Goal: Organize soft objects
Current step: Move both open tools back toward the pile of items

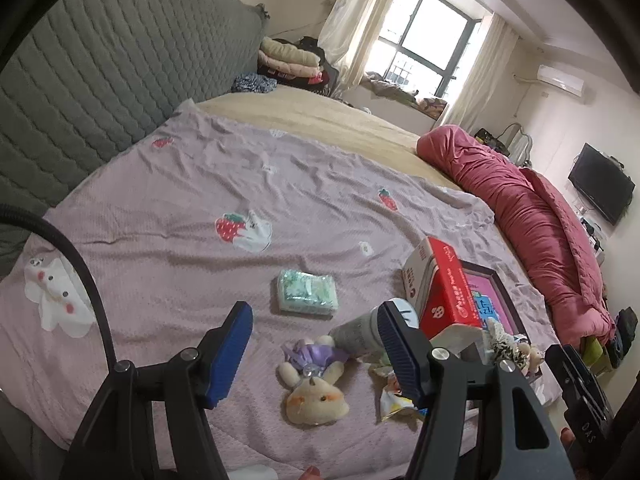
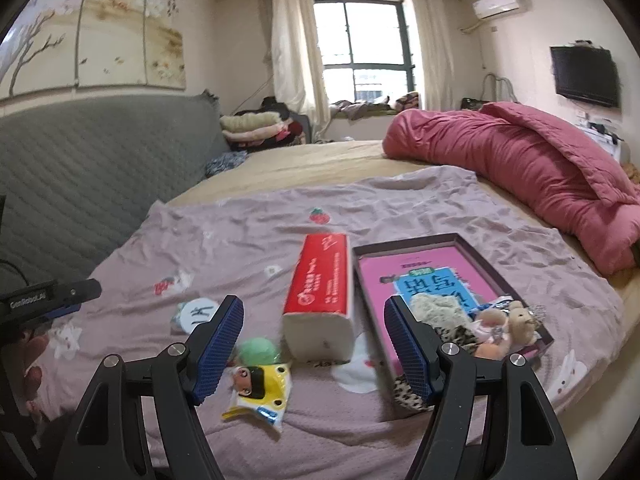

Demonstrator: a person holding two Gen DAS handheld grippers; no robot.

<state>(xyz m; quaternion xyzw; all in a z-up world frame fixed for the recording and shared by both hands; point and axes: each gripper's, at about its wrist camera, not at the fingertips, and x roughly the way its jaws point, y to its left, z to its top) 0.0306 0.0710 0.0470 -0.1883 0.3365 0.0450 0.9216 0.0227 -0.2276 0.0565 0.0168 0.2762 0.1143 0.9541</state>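
The task stands partly complete, judging by how the items lie. A shallow dark-rimmed box tray (image 2: pixel 408 245) rests on the lilac strawberry-print bedspread (image 2: pixel 248 240), with a pink booklet flat on its floor, and it serves as the collection container. Its near end already holds a small cluster of soft items: a beige knitted piece (image 2: pixel 436 308), a leopard-print fabric item (image 2: pixel 460 336) and a small tan plush bear (image 2: pixel 520 320) (the exact count in the pile cannot be read). Loose items remain outside the tray. A plush rabbit in a purple dress (image 1: pixel 314 388) lies on the bedspread just ahead of the left gripper (image 1: pixel 316 350), whose jaws are spread wide with nothing between the pads. A green soft-pack of tissues (image 1: pixel 307 292) lies farther up the bedspread, and a grey sock-like roll (image 1: pixel 354 334) lies near the rabbit. A red-wrapped tissue brick (image 2: pixel 320 300) sits just beside the tray's left wall, outside it. A yellow cartoon packet (image 2: pixel 260 392), a green ball (image 2: pixel 258 350) and a round white tag (image 2: pixel 198 312) lie ahead of the right gripper (image 2: pixel 314 356), which is likewise spread and empty. Remaining work, as estimated: transfer the rabbit, sock roll, ball and tissue packs to the tray.
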